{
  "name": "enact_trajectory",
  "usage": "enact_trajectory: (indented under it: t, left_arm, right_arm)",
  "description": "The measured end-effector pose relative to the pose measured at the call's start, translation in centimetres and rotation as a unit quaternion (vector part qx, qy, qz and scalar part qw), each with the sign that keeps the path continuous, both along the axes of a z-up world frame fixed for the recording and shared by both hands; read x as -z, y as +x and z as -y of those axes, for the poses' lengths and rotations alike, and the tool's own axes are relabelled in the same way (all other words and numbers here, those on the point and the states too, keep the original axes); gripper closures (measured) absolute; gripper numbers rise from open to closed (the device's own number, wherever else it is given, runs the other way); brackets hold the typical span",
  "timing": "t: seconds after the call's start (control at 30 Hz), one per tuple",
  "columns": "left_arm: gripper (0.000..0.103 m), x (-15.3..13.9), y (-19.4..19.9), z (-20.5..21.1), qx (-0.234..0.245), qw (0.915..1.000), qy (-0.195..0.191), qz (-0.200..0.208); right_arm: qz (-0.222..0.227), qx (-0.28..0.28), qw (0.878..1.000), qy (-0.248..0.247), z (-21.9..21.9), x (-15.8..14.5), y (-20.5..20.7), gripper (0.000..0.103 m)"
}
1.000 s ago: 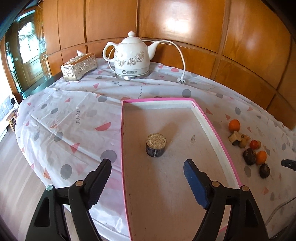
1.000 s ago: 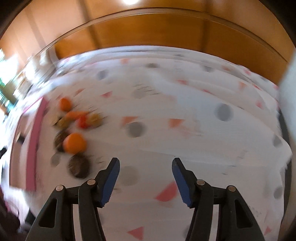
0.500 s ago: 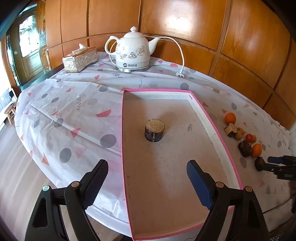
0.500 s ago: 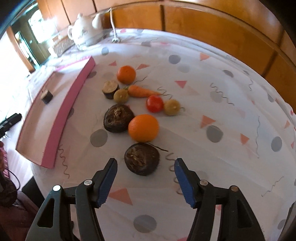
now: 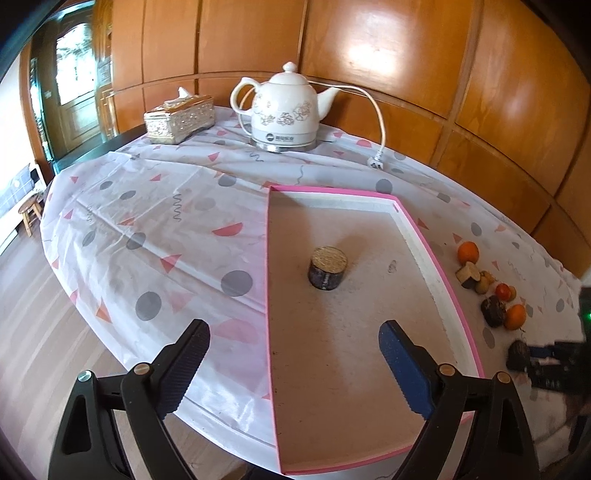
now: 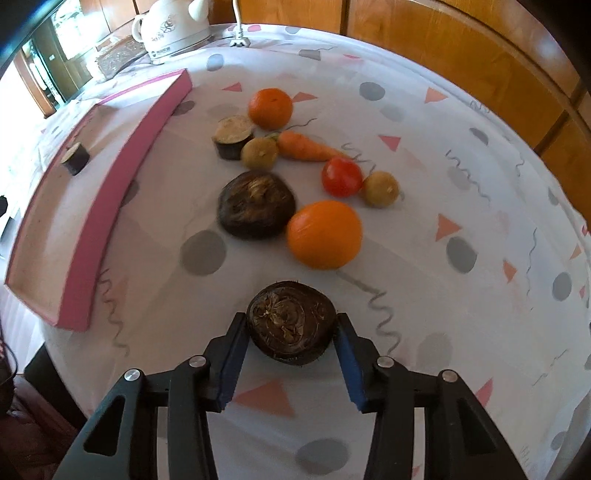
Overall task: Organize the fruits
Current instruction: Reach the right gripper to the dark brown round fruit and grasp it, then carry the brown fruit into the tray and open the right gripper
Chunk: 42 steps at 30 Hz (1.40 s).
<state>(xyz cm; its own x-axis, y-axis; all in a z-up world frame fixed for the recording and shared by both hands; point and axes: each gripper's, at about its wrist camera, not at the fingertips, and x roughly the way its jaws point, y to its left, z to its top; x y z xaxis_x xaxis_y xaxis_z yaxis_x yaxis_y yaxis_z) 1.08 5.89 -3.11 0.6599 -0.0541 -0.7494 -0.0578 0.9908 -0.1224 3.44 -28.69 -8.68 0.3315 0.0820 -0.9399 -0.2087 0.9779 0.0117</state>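
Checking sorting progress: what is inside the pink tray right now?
The pink tray holds one dark cut cylinder piece with a pale top, standing alone mid-tray. The left claw's fingers hide a little of the near floor; the rest looks bare.

The kettle (image 6: 173,27) is cut off at the top edge (upper left); the right tongs (image 5: 532,360) blur at right edge.

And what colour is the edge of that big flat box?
Pink. The box's edge is bright pink, clearest in the left wrist view.
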Motion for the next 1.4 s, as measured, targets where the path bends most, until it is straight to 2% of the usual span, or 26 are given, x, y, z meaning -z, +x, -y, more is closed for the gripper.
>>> enact_trajectory:
  t: [0.23, 0.43, 0.7, 0.9, 1.27, 1.33, 1.4]
  left_arm:
    - [0.010, 0.1, -0.2, -0.7, -0.012, 0.9999, -0.007, 0.003]
    - [0.010, 0.2, -0.1, -1.1, -0.019, 0.9998, -0.012, 0.001]
    - [0.010, 0.4, 0.0, -2.1, -0.032, 0.9992, -0.025, 0.001]
    - [0.010, 0.5, -0.1, -3.2, -0.051, 0.9982, -0.031, 0.000]
    - [0.010, 1.3, 0.0, -3.9, -0.059, 0.9977, -0.033, -0.011]
    - [0.010, 1.4, 0.0, -3.9, -0.059, 0.9977, -0.033, -0.012]
    - [0.010, 1.4, 0.1, -3.9, -0.059, 0.9977, -0.032, -0.013]
  right_arm:
    - [0.001, -0.024, 0.999, 0.043, -2.1, -0.6, -2.1, 0.056]
    - [0.035, -0.040, 0.995, 0.081, -4.7, -3.0, -2.1, 0.056]
    - [0.071, -0.085, 0.989, 0.103, -10.0, -6.3, -0.5, 0.056]
    - [0.074, -0.120, 0.985, 0.098, -14.7, -6.0, 1.4, 0.056]
    - [0.063, -0.137, 0.985, 0.083, -20.8, -4.5, 5.5, 0.056]
    - [0.060, -0.135, 0.986, 0.083, -21.2, -4.2, 5.9, 0.054]
    - [0.061, -0.130, 0.986, 0.084, -21.1, -4.1, 6.1, 0.048]
